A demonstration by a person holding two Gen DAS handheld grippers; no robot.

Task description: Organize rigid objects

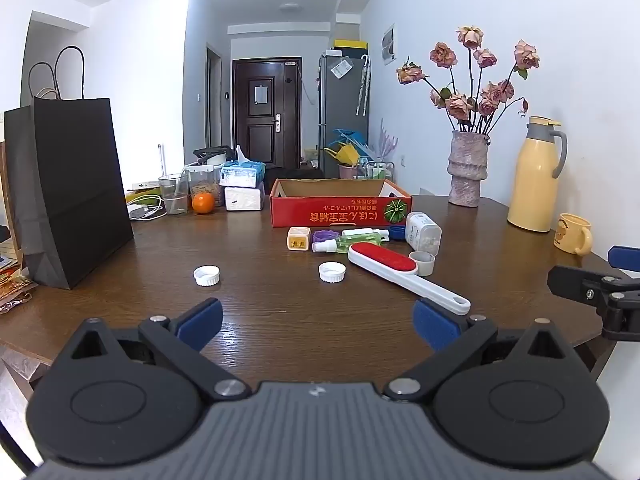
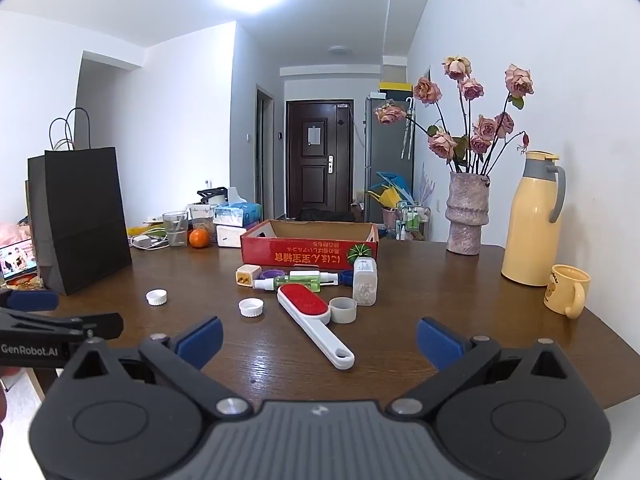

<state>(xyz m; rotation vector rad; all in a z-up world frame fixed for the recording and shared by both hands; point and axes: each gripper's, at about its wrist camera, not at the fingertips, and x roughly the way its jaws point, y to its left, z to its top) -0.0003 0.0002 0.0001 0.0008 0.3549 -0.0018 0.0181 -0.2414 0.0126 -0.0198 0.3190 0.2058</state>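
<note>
Red box [image 2: 310,254] interior hidden; pill bottle [image 2: 365,286] holds white pellets; both hand-held grippers wide.

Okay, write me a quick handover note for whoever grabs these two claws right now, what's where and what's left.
Left claw: open, empty, hovering over the table's near edge. Right claw: open, empty, just short of the lint brush.
Red cardboard box sits mid-table; no sorted items visible inside it.
In front of it lie the lint brush, two white caps, grey cap, spray bottles, pill bottle and yellow plug.
Done: nothing visibly. Left: everything, probably into the box.
</note>
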